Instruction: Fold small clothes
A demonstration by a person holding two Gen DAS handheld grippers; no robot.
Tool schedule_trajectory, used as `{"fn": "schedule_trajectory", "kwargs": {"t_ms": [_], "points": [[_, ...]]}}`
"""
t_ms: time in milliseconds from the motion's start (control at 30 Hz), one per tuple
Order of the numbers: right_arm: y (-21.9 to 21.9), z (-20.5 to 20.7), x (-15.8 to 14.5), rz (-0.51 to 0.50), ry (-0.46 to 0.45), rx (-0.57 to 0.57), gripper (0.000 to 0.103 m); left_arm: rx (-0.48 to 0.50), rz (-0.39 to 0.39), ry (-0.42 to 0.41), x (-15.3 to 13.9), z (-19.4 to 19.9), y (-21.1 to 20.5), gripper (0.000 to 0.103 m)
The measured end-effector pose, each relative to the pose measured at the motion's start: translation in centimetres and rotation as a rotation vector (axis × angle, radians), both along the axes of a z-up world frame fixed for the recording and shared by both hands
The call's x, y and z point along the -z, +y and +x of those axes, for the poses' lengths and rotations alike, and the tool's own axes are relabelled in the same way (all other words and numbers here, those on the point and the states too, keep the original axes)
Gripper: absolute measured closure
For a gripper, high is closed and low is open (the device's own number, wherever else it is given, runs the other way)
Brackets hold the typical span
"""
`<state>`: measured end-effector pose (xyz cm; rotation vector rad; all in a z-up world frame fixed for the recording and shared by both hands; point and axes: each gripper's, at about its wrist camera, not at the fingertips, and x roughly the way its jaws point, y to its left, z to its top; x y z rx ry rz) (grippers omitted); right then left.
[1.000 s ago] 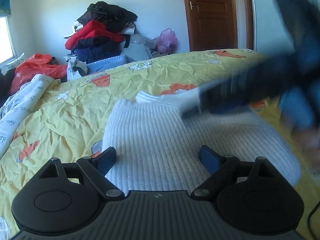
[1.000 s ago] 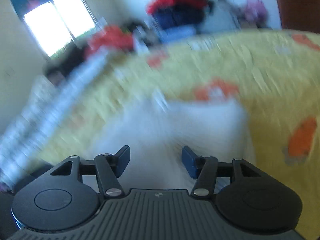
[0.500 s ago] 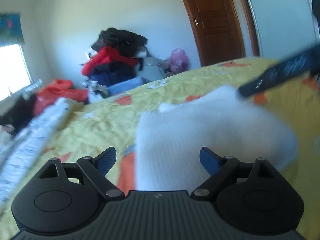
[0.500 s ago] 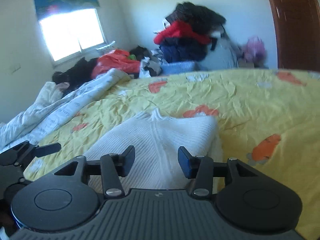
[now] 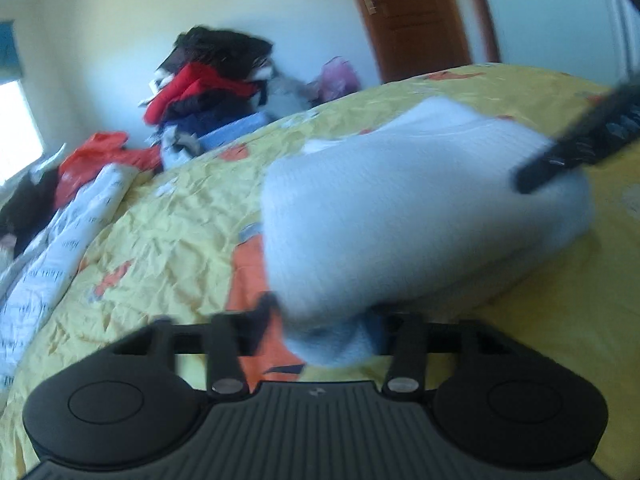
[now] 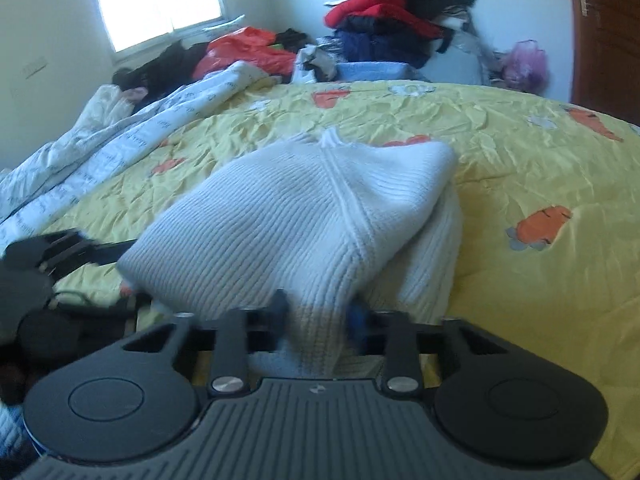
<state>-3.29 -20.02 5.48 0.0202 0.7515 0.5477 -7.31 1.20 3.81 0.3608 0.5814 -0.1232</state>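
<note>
The left gripper [image 5: 324,320] and right gripper [image 6: 318,316] each have jaws clenched on the near edge of the white knit sweater [image 6: 304,220], which fills mid-frame, folded, on the yellow bedspread [image 6: 540,168]

A bedroom in a home. Wide bed [image 6: 520,152] under a crumpled yellow bedspread [image 6: 500,280] printed with orange carrots, with a white quilt [image 6: 100,152] bunched along its far side. Against the pale wall, a heap of clothes [image 6: 392,28], red and dark jackets on top, and an orange plastic bag [image 6: 248,52] nearby. Bright window [image 6: 160,0] in the corner. Brown wooden door [image 5: 416,16] with a metal handle at the right.
</note>
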Motion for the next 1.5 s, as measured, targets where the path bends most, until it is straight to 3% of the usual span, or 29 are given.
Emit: {"fn": "schedule_trajectory", "kwargs": {"t_ms": [67,167,267,433,500,567,633,733,767,800,833,867,933,1000,1067,1133,1167,1267,1333,1400,1500], "points": [[-0.2,-0.2,-0.7,-0.027,-0.016,-0.016,0.084,-0.002,-0.044,0.012,-0.4,0.4,1.0,0.077],[-0.5,-0.4,0.9,-0.071,-0.004,-0.030,0.085,-0.008,-0.010,0.016,0.5,0.4,1.1,0.078],[-0.3,-0.7,1.8,-0.045,-0.015,-0.027,0.082,-0.045,-0.001,0.025,1.7,0.6,1.0,0.079],[-1.3,0.2,-0.8,0.057,0.030,-0.010,0.056,-0.041,-0.001,0.004,0.7,0.1,0.5,0.079],[-2.7,1.5,-2.5,0.163,0.009,0.044,0.036,-0.039,0.015,0.003,0.8,-0.1,0.4,0.079],[-3.8,3.7,-3.6,0.252,-0.001,0.087,0.032,-0.042,0.029,0.003,1.0,-0.1,0.1,0.078],[-4.1,7.0,-3.2,0.254,0.053,0.126,0.032,-0.046,0.050,-0.002,1.2,-0.1,-0.3,0.077],[-3.0,11.3,-0.8,0.170,0.194,0.177,0.041,-0.049,0.076,-0.014,1.3,-0.2,-0.8,0.077],[-2.7,11.9,-0.1,0.183,0.214,0.156,0.052,-0.052,0.071,-0.014,1.2,-0.1,-0.7,0.075],[-2.5,12.3,0.5,0.203,0.223,0.134,0.070,-0.058,0.054,-0.007,1.1,0.1,-0.5,0.076],[-2.2,12.4,0.7,0.205,0.206,0.108,0.082,-0.061,0.038,0.001,0.9,0.2,-0.4,0.076],[-2.2,12.5,0.5,0.194,0.182,0.077,0.087,-0.062,0.022,0.008,0.8,0.4,-0.2,0.077],[-3.5,13.1,0.0,0.190,0.136,0.075,0.089,-0.051,0.009,0.010,0.7,0.5,-0.1,0.077],[-4.7,14.4,1.5,0.156,0.167,0.139,0.090,-0.032,-0.002,0.000,0.9,0.5,-0.3,0.078],[-4.7,13.6,2.1,0.173,0.154,0.134,0.089,-0.040,0.009,0.007,1.3,0.8,-0.5,0.078],[-4.1,12.6,1.4,0.149,0.125,0.147,0.080,-0.048,-0.004,0.014,1.3,0.9,-0.4,0.078],[-4.0,12.1,1.0,0.132,0.117,0.169,0.071,-0.040,-0.002,0.019,1.1,0.8,-0.4,0.078],[-4.5,9.6,-1.2,0.116,0.041,0.214,0.064,0.035,-0.001,0.056,-0.4,-0.7,0.3,0.077],[-4.7,7.5,-2.9,0.150,-0.018,0.185,0.057,0.112,-0.061,0.075,-2.3,-2.0,1.4,0.074],[-4.1,6.5,-3.9,0.195,-0.040,0.123,0.038,0.130,-0.165,0.040,-4.4,-1.8,2.3,0.073],[-1.8,7.2,-3.9,0.204,-0.028,0.080,0.039,0.062,-0.203,-0.014,-5.5,1.3,1.4,0.073]]}}
